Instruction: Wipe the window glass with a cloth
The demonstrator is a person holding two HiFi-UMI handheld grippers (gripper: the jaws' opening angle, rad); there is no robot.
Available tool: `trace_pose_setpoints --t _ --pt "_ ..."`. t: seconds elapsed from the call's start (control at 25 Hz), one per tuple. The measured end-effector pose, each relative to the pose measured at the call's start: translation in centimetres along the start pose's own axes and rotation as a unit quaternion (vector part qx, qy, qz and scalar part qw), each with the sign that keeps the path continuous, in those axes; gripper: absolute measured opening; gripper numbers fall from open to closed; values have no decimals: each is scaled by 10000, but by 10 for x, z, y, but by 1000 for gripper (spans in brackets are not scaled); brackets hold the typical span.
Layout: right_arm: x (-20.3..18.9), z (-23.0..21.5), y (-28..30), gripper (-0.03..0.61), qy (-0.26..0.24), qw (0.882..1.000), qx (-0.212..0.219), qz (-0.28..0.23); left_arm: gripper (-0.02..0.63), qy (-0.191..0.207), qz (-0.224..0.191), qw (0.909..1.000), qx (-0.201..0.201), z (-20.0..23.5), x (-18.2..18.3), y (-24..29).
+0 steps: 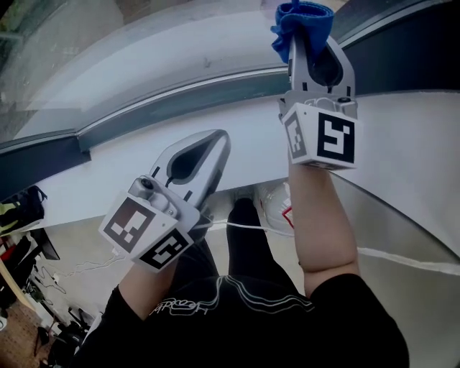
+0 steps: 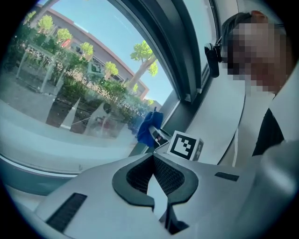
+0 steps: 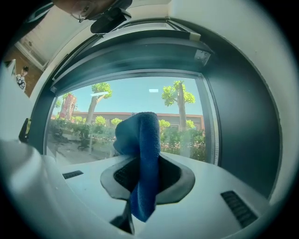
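You have two grippers and one cloth. Your right gripper, at the top right of the head view, is clenched on the blue cloth, which bunches out past its tips up near the window glass. I cannot tell whether the cloth touches the glass. Your left gripper, at lower left, has its jaws pressed together on nothing, above the white sill.

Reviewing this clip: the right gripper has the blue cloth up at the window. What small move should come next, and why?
Probably ease the right gripper forward until the blue cloth presses on the window glass, then start a stroke. That gripper is shut on the cloth, whose free end points at the pane; contact cannot be confirmed. The left gripper is shut and empty, lower down.
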State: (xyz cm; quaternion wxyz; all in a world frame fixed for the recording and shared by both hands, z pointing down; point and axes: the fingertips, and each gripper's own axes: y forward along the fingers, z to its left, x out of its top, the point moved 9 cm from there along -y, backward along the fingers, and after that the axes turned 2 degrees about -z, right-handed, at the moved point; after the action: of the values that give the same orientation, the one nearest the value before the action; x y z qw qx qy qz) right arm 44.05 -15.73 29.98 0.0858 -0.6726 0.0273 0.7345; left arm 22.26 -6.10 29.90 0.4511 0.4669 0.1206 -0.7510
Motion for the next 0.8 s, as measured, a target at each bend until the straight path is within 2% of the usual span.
trace_pose_setpoints --t 0.2,0.44,0.8 --pt "-7 -39 -3 63 14 9994 -334 33 6 21 106 9999 -98 -10 -3 25" --pt "-17 -65 -3 63 5 9981 -611 120 6 23 181 9997 -183 -13 -5 44" --pt "-11 -78 -1 63 -71 9978 -645 115 6 15 132 9998 -148 -17 0 46"
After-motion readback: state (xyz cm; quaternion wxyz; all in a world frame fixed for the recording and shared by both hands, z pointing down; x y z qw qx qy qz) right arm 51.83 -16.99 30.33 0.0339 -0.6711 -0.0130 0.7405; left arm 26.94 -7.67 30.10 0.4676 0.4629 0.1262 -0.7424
